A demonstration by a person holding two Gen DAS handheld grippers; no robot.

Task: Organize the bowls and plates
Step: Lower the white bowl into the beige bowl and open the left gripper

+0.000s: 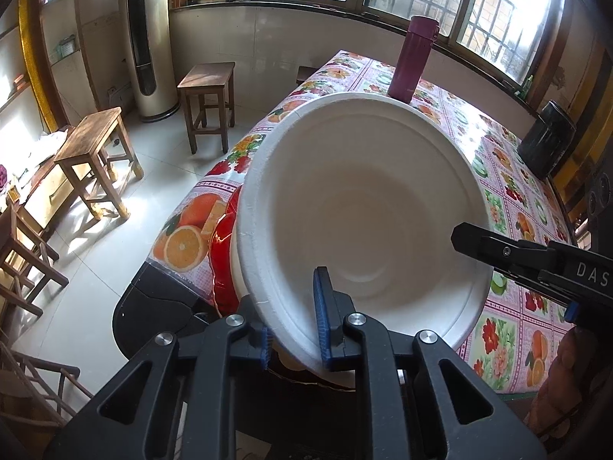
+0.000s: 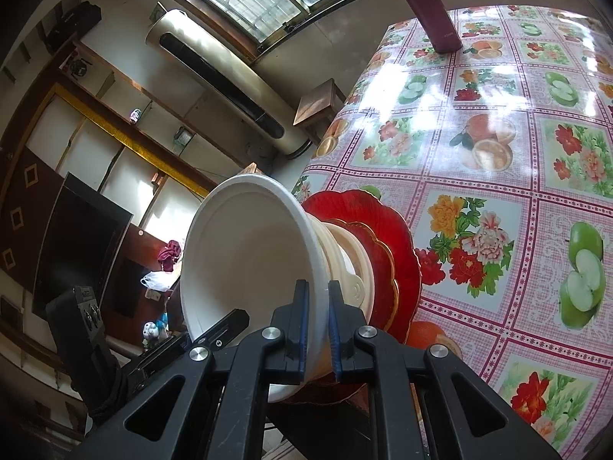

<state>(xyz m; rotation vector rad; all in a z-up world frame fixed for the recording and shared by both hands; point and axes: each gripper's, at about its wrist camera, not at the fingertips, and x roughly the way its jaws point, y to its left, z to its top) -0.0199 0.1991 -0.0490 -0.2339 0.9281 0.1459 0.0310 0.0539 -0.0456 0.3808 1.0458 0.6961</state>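
Observation:
A white foam bowl [image 1: 364,207] fills the left wrist view. My left gripper [image 1: 293,326] is shut on its near rim, one blue pad inside and one outside. In the right wrist view the same bowl [image 2: 245,260] is tilted, with my right gripper [image 2: 318,291] shut on its rim. The bowl sits atop stacked cream bowls [image 2: 345,253], which rest on a gold-edged red plate [image 2: 385,268] and a larger red plate [image 2: 367,207]. A right gripper finger [image 1: 498,249] reaches over the bowl's right rim. A left gripper finger [image 2: 230,320] shows at the bowl's lower left.
The stack stands near the corner of a table with a fruit-and-flower cloth [image 2: 498,153]. A purple flask [image 1: 412,57] and a black container [image 1: 548,138] stand farther back. Wooden stools [image 1: 95,153] and a tall air conditioner [image 1: 149,38] are on the floor to the left.

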